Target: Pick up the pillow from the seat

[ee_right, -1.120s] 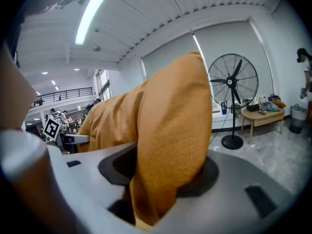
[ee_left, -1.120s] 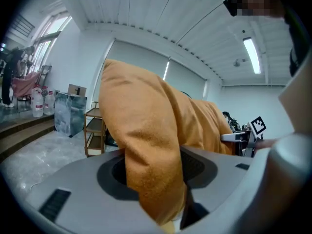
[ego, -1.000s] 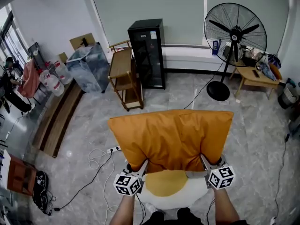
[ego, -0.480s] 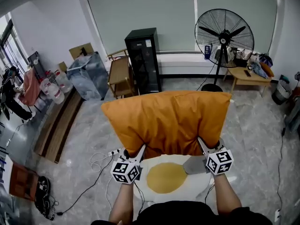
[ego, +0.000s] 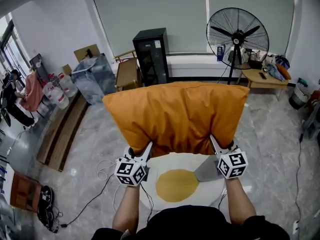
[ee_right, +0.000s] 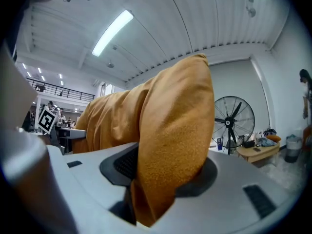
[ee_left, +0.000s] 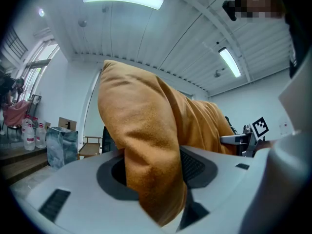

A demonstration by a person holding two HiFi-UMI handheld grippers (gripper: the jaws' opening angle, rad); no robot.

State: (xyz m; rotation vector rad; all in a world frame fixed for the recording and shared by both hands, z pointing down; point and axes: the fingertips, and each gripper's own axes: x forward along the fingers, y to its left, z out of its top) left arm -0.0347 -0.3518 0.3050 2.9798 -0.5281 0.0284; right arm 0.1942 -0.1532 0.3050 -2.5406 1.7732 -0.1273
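Observation:
An orange pillow (ego: pixel 175 116) hangs in the air in front of me, above a round white seat (ego: pixel 207 194) with a yellow middle. My left gripper (ego: pixel 143 153) is shut on the pillow's lower left corner. My right gripper (ego: pixel 216 146) is shut on its lower right corner. In the left gripper view the orange fabric (ee_left: pixel 141 145) is pinched between the two pads of the left gripper (ee_left: pixel 156 167). In the right gripper view the pillow (ee_right: pixel 170 140) bulges out of the right gripper (ee_right: pixel 161 174) in the same way. The pillow hides the floor behind it.
Behind the pillow stand a black cabinet (ego: pixel 151 54), a wooden chair (ego: pixel 127 74), a large pedestal fan (ego: pixel 237 34) and a small cluttered table (ego: pixel 262 76). Cables (ego: pixel 102 171) lie on the floor at the left. A person (ego: pixel 12 96) stands at the far left.
Both grippers have risen with the pillow. It has come up off the seat, and more of the white seat with its yellow middle now shows below it.

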